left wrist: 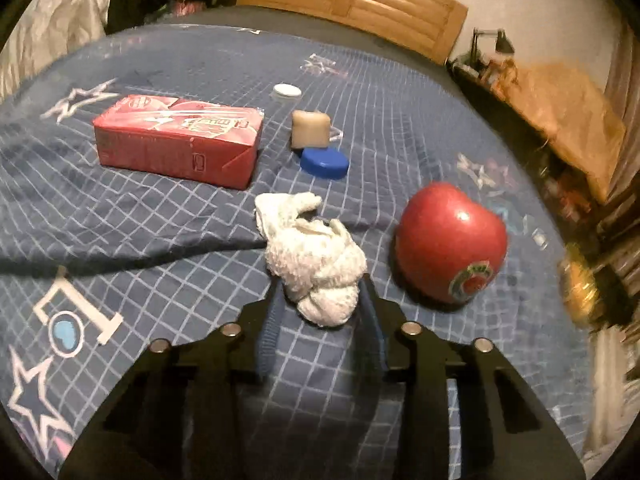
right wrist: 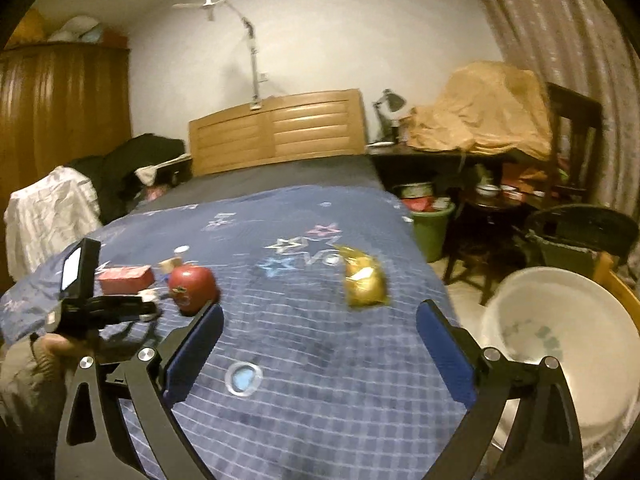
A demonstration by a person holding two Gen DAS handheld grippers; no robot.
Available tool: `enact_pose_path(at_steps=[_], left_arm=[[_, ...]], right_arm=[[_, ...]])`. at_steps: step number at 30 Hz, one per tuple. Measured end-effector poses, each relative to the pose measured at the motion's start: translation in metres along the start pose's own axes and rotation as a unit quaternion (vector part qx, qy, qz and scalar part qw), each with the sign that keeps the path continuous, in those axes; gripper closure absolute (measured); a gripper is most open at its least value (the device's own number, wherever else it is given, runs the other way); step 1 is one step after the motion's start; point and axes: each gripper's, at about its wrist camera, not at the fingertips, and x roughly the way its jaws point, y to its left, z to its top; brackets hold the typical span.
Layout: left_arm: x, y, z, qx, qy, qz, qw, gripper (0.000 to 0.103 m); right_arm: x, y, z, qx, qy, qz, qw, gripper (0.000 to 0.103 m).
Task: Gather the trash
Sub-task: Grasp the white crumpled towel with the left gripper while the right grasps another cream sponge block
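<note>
From the left wrist view, the left hand-held gripper (left wrist: 320,300) has its blue fingers (left wrist: 266,344) pinched on a crumpled white tissue wad (left wrist: 316,260) lying on the blue bedspread (left wrist: 160,232), its long axis running away from the gripper. A red apple (left wrist: 450,244) sits just right; a red carton (left wrist: 180,140) lies far left.

From the right wrist view, the right hand-held gripper (right wrist: 320,356) gapes wide and empty. A gold wrapper (right wrist: 364,282) lies straight ahead, nearer this hand, and a white basin (right wrist: 560,344) sits to the right, off the bed.
</note>
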Motion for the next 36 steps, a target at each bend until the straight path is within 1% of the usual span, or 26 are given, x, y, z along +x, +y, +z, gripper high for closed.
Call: enact_pose_path(at_steps=[2,5,6,9,10,13,15,16,17,19,20,21,22,23,25,27,28,30,33,34,35,36], left_arm=[[-0.008,0.004,-0.002,-0.002,-0.005,-0.013,0.9999,0.075],[-0.036,0.01,-0.007,0.003,-0.033,-0.026,0.9991,0.075],[-0.051,0.014,-0.011,0.008,-0.049,-0.027,0.9984,0.075],[-0.076,0.028,-0.015,0.011,-0.076,-0.02,0.9968,0.075],[-0.084,0.036,-0.017,0.006,-0.084,-0.014,0.9964,0.075],[-0.097,0.056,-0.021,-0.005,-0.095,0.001,0.9955,0.075],[-0.1,0.066,-0.021,-0.011,-0.101,0.011,0.9948,0.075],[-0.101,0.073,-0.022,-0.014,-0.104,0.015,0.9944,0.075],[-0.102,0.076,-0.022,-0.016,-0.106,0.017,0.9941,0.075],[-0.104,0.086,-0.021,-0.021,-0.112,0.017,0.9934,0.075],[-0.106,0.09,-0.02,-0.022,-0.113,0.015,0.9932,0.075],[-0.106,0.092,-0.019,-0.023,-0.115,0.013,0.993,0.075],[-0.106,0.097,-0.018,-0.026,-0.117,0.009,0.9928,0.075],[-0.105,0.098,-0.018,-0.027,-0.117,0.005,0.9928,0.075],[-0.102,0.101,-0.018,-0.027,-0.115,-0.001,0.993,0.075],[-0.097,0.103,-0.02,-0.027,-0.11,-0.007,0.9936,0.075],[-0.094,0.105,-0.02,-0.029,-0.105,-0.011,0.994,0.075],[-0.089,0.107,-0.021,-0.032,-0.098,-0.016,0.9945,0.075],[-0.083,0.109,-0.022,-0.035,-0.09,-0.02,0.9952,0.075],[-0.081,0.11,-0.022,-0.036,-0.087,-0.021,0.9954,0.075],[-0.079,0.11,-0.022,-0.036,-0.086,-0.021,0.9955,0.075],[-0.078,0.111,-0.023,-0.035,-0.085,-0.02,0.9956,0.075]], right_arm=[[0.009,0.012,0.01,-0.007,0.002,0.018,1.0,0.006],[0.024,0.037,0.031,-0.023,0.005,0.054,0.998,0.006],[0.029,0.048,0.039,-0.032,0.005,0.069,0.997,0.006],[0.05,0.084,0.064,-0.061,0.015,0.115,0.991,0.007],[0.058,0.096,0.07,-0.072,0.025,0.129,0.989,0.007],[0.101,0.14,0.088,-0.102,0.065,0.163,0.979,0.007],[0.138,0.171,0.097,-0.113,0.102,0.179,0.972,0.007],[0.154,0.183,0.099,-0.114,0.117,0.183,0.969,0.007],[0.174,0.197,0.102,-0.113,0.135,0.188,0.966,0.011],[0.216,0.224,0.101,-0.116,0.174,0.19,0.959,0.024],[0.233,0.233,0.099,-0.12,0.189,0.187,0.957,0.035],[0.256,0.245,0.096,-0.125,0.208,0.183,0.953,0.04],[0.271,0.253,0.091,-0.129,0.221,0.178,0.95,0.043],[0.293,0.264,0.089,-0.124,0.238,0.172,0.948,0.044],[0.316,0.273,0.083,-0.109,0.262,0.173,0.943,0.044],[0.339,0.284,0.08,-0.106,0.276,0.16,0.942,0.044],[0.348,0.289,0.078,-0.109,0.281,0.156,0.941,0.044],[0.364,0.298,0.072,-0.112,0.301,0.153,0.935,0.044],[0.387,0.31,0.058,-0.131,0.323,0.122,0.929,0.044],[0.391,0.31,0.055,-0.131,0.326,0.118,0.929,0.044],[0.396,0.31,0.052,-0.132,0.33,0.116,0.927,0.052],[0.399,0.311,0.049,-0.138,0.331,0.114,0.926,0.069]])
